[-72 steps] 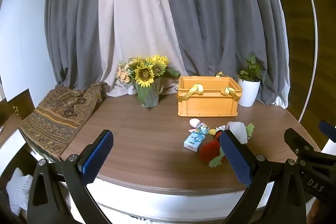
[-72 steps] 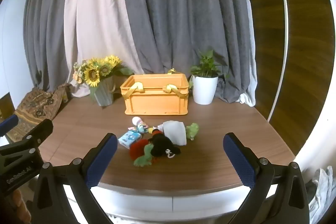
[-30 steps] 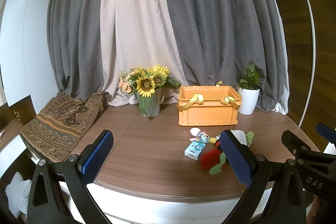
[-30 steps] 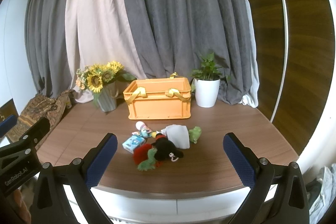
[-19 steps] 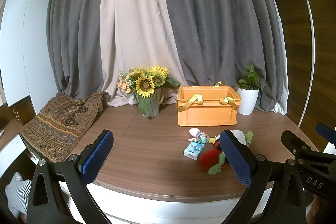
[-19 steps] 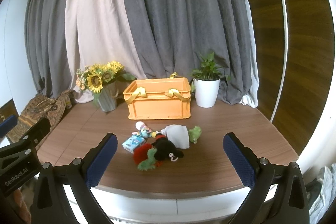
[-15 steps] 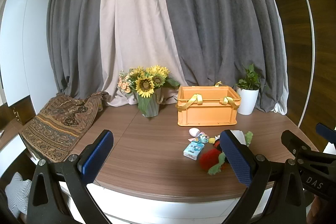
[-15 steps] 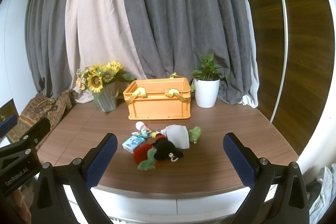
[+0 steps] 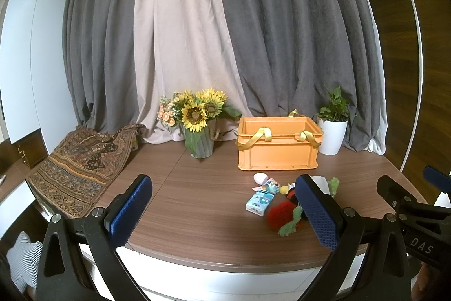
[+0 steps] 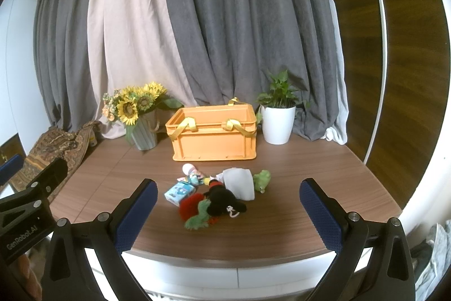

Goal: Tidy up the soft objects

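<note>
Tabletop toys lie beyond both wide, empty claws, left and right.

Far on the table: crate at centre, vase to its left, pot just right of it. Curtains behind all three. At far left, cloth draped over the table's edge. Near side of the crate: a cluster of toys, apart from it. Within the cluster: egg farthest, box at left, towel at right, frog touching the towel's right side, plush nearest. Near the table's front edge, well apart from the toys: left gripper and right gripper, side by side, right gripper facing the cluster.
</note>
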`<control>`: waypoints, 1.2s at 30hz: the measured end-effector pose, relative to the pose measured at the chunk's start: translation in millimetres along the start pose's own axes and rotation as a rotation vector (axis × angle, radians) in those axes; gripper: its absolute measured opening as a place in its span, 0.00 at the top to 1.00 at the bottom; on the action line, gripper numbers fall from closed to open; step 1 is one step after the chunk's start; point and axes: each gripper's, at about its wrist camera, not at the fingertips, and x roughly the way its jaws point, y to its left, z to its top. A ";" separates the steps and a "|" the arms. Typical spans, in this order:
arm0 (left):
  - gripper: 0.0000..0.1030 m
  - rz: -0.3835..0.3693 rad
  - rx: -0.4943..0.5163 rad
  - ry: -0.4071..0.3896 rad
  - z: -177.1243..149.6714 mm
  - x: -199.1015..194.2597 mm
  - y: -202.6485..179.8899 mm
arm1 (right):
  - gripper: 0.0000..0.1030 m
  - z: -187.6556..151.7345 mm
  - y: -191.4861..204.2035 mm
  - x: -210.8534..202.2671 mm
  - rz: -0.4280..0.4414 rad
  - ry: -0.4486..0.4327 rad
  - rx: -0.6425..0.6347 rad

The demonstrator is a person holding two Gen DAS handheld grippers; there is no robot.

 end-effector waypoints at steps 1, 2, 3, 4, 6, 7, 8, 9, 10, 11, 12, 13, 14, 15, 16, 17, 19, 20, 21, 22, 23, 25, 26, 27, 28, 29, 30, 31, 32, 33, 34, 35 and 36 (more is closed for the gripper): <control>0.00 0.000 0.000 0.000 -0.1 -0.1 0.1 | 0.01 -0.2 -0.6 -0.3 0.001 -0.001 0.001; 0.00 0.000 0.001 0.000 0.2 0.6 -0.3 | 0.01 -0.1 -0.5 -0.2 0.001 -0.001 0.001; 0.00 0.001 0.000 -0.001 -0.4 -0.1 0.0 | 0.01 0.0 -0.2 -0.1 0.000 -0.001 0.000; 0.00 0.000 0.000 0.000 -0.4 -0.2 0.2 | 0.01 0.4 0.5 0.3 -0.001 -0.001 0.001; 0.00 0.000 0.000 0.000 -0.8 -0.2 0.1 | 0.01 0.4 -0.2 0.2 0.001 0.000 0.002; 0.00 0.000 0.000 -0.001 -1.1 -0.2 -0.1 | 0.01 -0.1 -0.6 -0.2 0.001 -0.001 0.001; 0.00 0.000 0.000 -0.001 -1.3 -0.2 -0.2 | 0.01 0.3 0.2 0.2 0.001 0.000 0.001; 0.00 0.000 -0.001 -0.001 -1.6 -0.3 -0.2 | 0.01 0.1 -0.3 0.1 0.001 -0.001 0.001; 0.00 0.000 0.000 -0.001 -1.8 -0.3 -0.2 | 0.01 -0.3 -0.8 -0.1 0.001 -0.001 0.001; 0.00 0.000 -0.001 -0.001 -0.9 -0.2 -0.4 | 0.01 -0.4 -0.9 -0.1 0.002 -0.002 0.001; 0.00 0.001 -0.001 -0.002 -1.1 -0.1 -0.6 | 0.01 -0.2 -0.6 0.1 0.002 -0.002 0.001; 0.00 0.001 0.000 -0.001 -1.2 -0.1 -0.3 | 0.01 -0.3 -0.9 0.0 0.001 -0.001 0.001; 0.00 0.001 0.000 0.001 -0.1 0.9 -0.6 | 0.01 -0.4 -1.0 0.0 0.001 -0.001 0.001; 0.00 0.000 0.000 0.003 0.4 1.8 -0.6 | 0.01 0.0 -0.5 0.6 0.001 0.000 0.001; 0.00 0.000 -0.001 0.005 1.5 2.8 -0.6 | 0.01 -0.6 -1.1 0.1 0.001 0.000 0.002; 0.00 -0.001 0.000 0.005 2.7 3.4 -0.5 | 0.01 -0.3 -0.5 0.7 0.001 0.003 0.001; 0.00 -0.006 0.002 0.010 4.0 6.9 -1.1 | 0.01 0.2 0.7 2.2 0.000 0.007 0.002; 0.00 -0.010 0.003 0.013 4.4 9.2 -1.5 | 0.01 0.6 1.2 3.4 -0.002 0.010 0.003; 0.00 -0.015 0.005 0.019 4.6 12.5 -2.2 | 0.01 0.8 1.4 4.7 -0.005 0.013 0.006; 0.00 -0.020 0.007 0.026 4.6 16.1 -2.9 | 0.01 1.0 1.7 6.5 -0.007 0.016 0.008; 0.00 -0.026 0.010 0.035 3.6 20.2 -3.6 | 0.01 1.1 1.4 8.8 -0.009 0.020 0.012; 0.00 -0.044 0.015 0.058 1.6 30.2 -4.4 | 0.01 0.6 0.4 14.9 -0.016 0.031 0.022; 0.00 -0.051 0.019 0.070 1.1 35.3 -4.9 | 0.01 0.4 0.7 19.8 -0.020 0.041 0.029; 0.00 -0.059 0.021 0.083 0.6 41.4 -5.0 | 0.01 -0.1 -0.9 25.3 -0.021 0.049 0.035; 0.00 -0.066 0.024 0.094 -0.3 47.4 -4.9 | 0.01 -0.8 -1.4 28.7 -0.022 0.054 0.038; 0.00 -0.074 0.030 0.103 -1.5 53.7 -4.8 | 0.01 -0.6 0.1 36.0 -0.026 0.065 0.044; 0.00 -0.082 0.035 0.112 -2.3 60.7 -4.5 | 0.01 -1.1 0.6 40.2 -0.027 0.072 0.047; 0.00 -0.086 0.039 0.121 -2.9 68.5 -4.0 | 0.01 -1.3 1.4 44.8 -0.027 0.078 0.051; 0.00 -0.089 0.043 0.128 -3.4 75.2 -3.9 | 0.01 -1.2 3.8 53.3 -0.030 0.089 0.058; 0.00 -0.095 0.050 0.139 -3.5 85.8 -3.4 | 0.01 -1.5 4.8 58.3 -0.031 0.096 0.062; 0.00 -0.098 0.054 0.145 -4.0 92.5 -3.0 | 0.01 -2.0 5.7 64.0 -0.031 0.103 0.065; 0.00 -0.103 0.059 0.150 -4.0 99.9 -3.1 | 0.01 -1.9 6.9 70.2 -0.033 0.109 0.069; 0.00 -0.113 0.068 0.162 -4.0 111.3 -2.9 | 0.01 -1.7 9.2 78.5 -0.040 0.118 0.073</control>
